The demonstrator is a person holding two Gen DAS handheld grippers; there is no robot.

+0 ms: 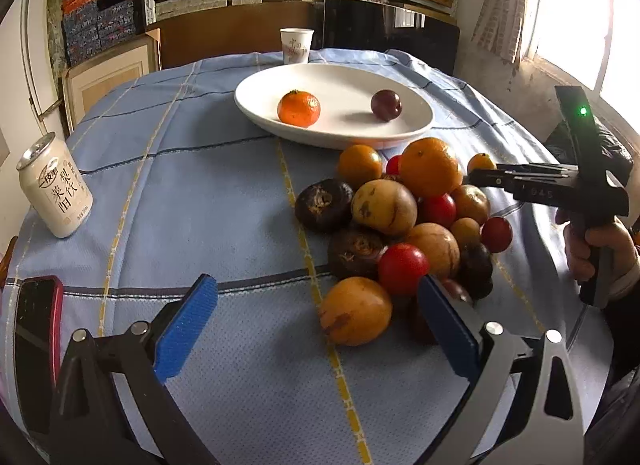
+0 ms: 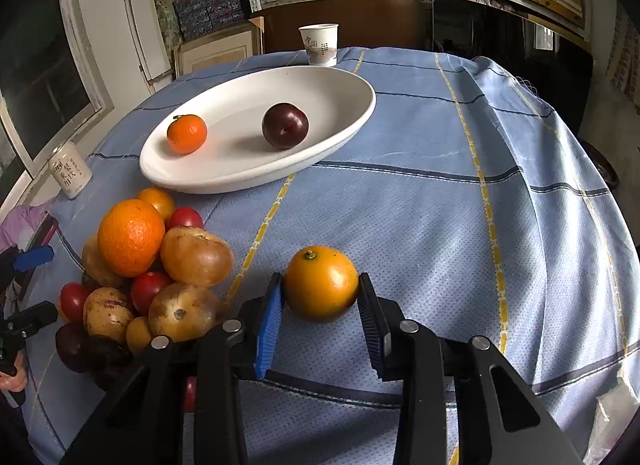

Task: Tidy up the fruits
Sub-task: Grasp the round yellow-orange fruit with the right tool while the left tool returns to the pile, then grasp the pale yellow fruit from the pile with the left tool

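Note:
A white oval plate (image 1: 360, 137) (image 2: 224, 181) holds a tangerine (image 1: 299, 108) (image 2: 186, 133) and a dark plum (image 1: 385, 105) (image 2: 285, 125). A pile of fruit (image 1: 404, 221) (image 2: 160, 265) lies on the blue cloth in front of it: oranges, brown fruits, red tomatoes, dark fruits. My right gripper (image 2: 320, 301) is shut on a small orange (image 2: 321, 283) (image 1: 481, 163), beside the pile. It shows in the left wrist view (image 1: 480, 177) at the pile's right edge. My left gripper (image 1: 316, 305) is open and empty, its fingers either side of the pile's near edge.
A white drink can (image 1: 54, 191) (image 2: 70, 171) stands at the table's left. A paper cup (image 1: 295, 45) (image 2: 320, 44) stands behind the plate. A red phone (image 1: 36, 345) lies at the near left. Shelves and a window ring the table.

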